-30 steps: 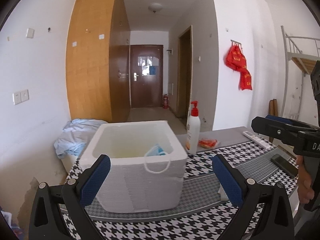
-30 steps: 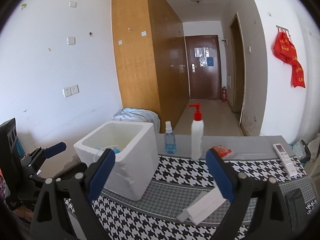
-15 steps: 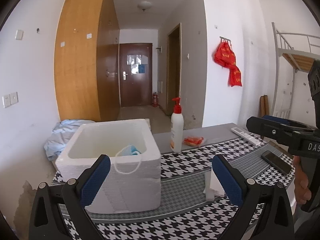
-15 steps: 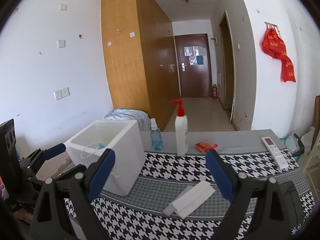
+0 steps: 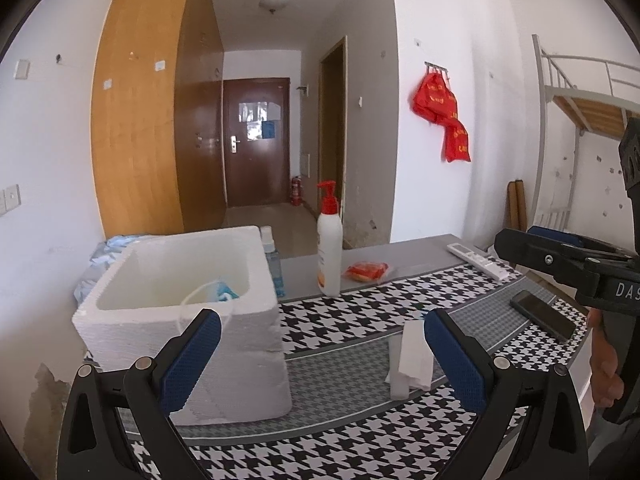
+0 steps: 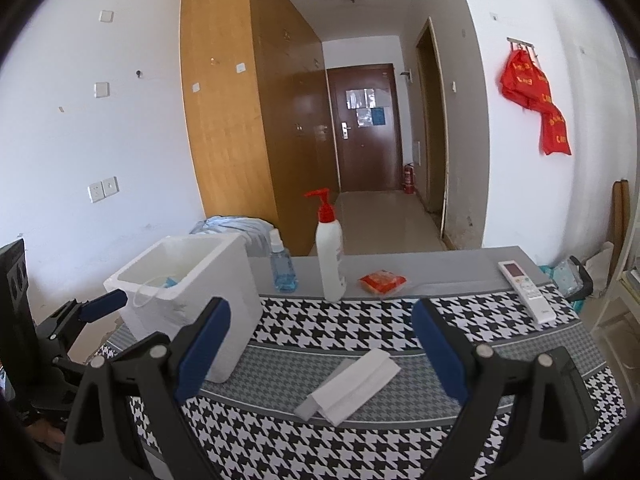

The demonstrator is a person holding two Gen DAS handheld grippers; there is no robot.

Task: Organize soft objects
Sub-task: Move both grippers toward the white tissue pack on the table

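A white foam box stands at the left end of the table, with a blue face mask inside and its ear loop hanging over the front rim. A folded white tissue lies on the houndstooth cloth to the box's right. My left gripper is open and empty, hovering before the box and tissue. My right gripper is also open and empty, above the tissue. A red packet lies further back.
A white pump bottle with a red top and a small blue spray bottle stand behind the box. A remote and a dark phone lie at the right. A pale blue cloth is heaped beyond the table.
Both views have drawn back and swung right: the box now sits further left and the tissue lies between the fingers in each view. Both grippers stayed open.
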